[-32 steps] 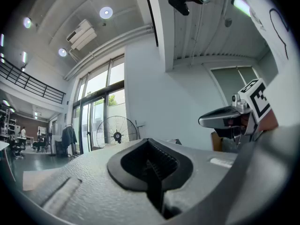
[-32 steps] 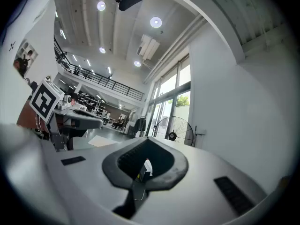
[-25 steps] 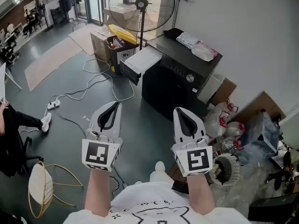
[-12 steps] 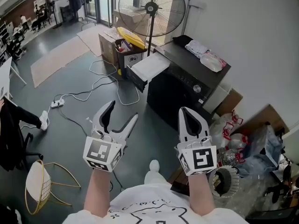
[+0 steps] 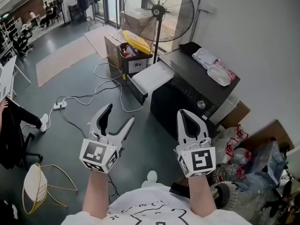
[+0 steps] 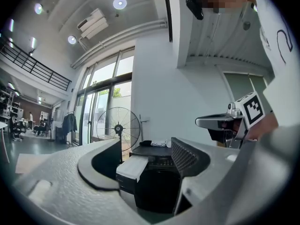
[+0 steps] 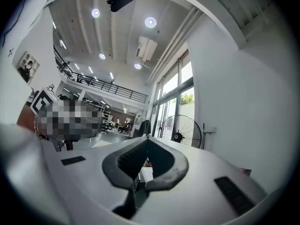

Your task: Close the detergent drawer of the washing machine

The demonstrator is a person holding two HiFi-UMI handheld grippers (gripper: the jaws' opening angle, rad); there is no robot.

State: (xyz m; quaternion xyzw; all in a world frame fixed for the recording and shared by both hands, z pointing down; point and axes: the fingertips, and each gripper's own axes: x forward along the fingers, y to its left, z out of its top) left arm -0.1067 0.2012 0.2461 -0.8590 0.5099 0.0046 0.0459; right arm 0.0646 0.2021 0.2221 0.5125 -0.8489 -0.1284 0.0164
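Nearest, held level side by side: the left gripper [image 5: 120, 114] has just been opening, its jaws spread and empty; the right gripper [image 5: 184, 113] is pressed together. Farther, the detergent drawer [image 5: 151, 77] juts open from the washing machine [image 5: 187, 95]. Beyond, a cardboard box [image 5: 112, 48] holds something yellow [image 5: 136, 42].

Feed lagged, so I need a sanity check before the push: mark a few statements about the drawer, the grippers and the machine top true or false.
1. The detergent drawer stands pulled out of the washing machine. True.
2. The left gripper is touching the drawer. False: it is well short of it. Its jaws are apart, having just been opening, with nothing between them.
3. The right gripper is shut. True.
4. The machine's top is bare. False: plastic bags lie on it.
5. A fan stands beyond the drawer. True.
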